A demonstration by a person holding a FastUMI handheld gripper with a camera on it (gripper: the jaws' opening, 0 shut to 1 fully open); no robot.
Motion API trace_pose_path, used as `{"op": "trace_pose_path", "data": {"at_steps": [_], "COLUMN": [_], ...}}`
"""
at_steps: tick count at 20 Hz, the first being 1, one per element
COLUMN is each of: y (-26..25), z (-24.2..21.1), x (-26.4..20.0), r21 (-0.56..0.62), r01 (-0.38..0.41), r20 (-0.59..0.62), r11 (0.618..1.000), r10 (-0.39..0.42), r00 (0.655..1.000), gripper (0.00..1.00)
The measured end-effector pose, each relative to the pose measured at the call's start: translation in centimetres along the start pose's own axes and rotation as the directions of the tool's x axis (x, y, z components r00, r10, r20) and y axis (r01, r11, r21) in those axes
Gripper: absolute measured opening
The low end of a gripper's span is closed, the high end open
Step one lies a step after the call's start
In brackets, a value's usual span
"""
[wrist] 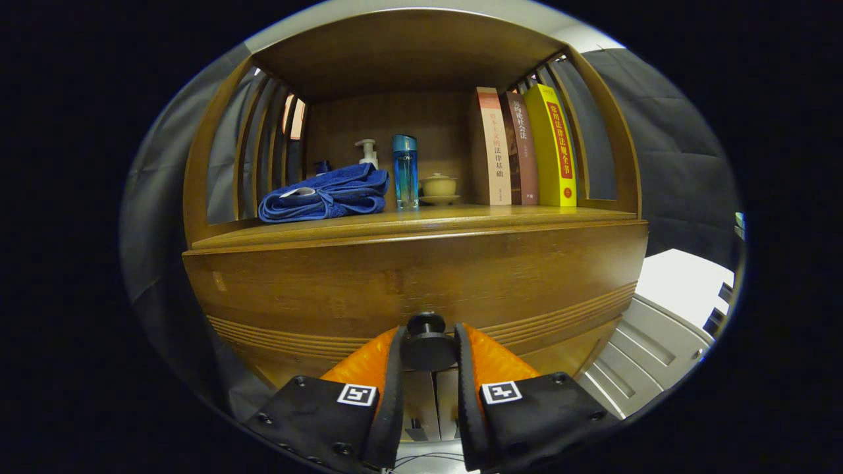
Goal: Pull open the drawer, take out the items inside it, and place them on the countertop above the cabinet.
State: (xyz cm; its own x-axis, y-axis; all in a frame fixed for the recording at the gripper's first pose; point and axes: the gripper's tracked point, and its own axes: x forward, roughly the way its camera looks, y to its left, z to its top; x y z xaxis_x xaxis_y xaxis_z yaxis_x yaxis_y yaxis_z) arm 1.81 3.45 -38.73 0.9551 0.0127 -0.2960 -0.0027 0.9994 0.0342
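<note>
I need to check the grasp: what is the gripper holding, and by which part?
The gripper holds the drawer by its round black knob, one finger pressed on each side.

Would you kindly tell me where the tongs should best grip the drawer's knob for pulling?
Grip the black round knob across its sides, approaching straight from the front. It stands out from the wooden drawer front on a short neck, and the tongs already sit on either side of it.

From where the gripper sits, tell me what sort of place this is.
Probably a mock home corner staged in a booth: a wooden cabinet whose countertop holds a folded blue towel, a pump bottle and upright books. The gripper has both fingers pressed on the drawer knob.
</note>
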Motion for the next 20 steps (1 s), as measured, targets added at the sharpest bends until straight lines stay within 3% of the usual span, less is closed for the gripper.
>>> {"op": "trace_pose_path", "data": {"at_steps": [20], "y": [-0.7], "z": [-0.4], "x": [-8.2], "r21": [0.005], "r01": [-0.001], "r20": [-0.025], "r11": [1.000], "r10": [0.002], "r00": [1.000], "gripper": [0.44]}}
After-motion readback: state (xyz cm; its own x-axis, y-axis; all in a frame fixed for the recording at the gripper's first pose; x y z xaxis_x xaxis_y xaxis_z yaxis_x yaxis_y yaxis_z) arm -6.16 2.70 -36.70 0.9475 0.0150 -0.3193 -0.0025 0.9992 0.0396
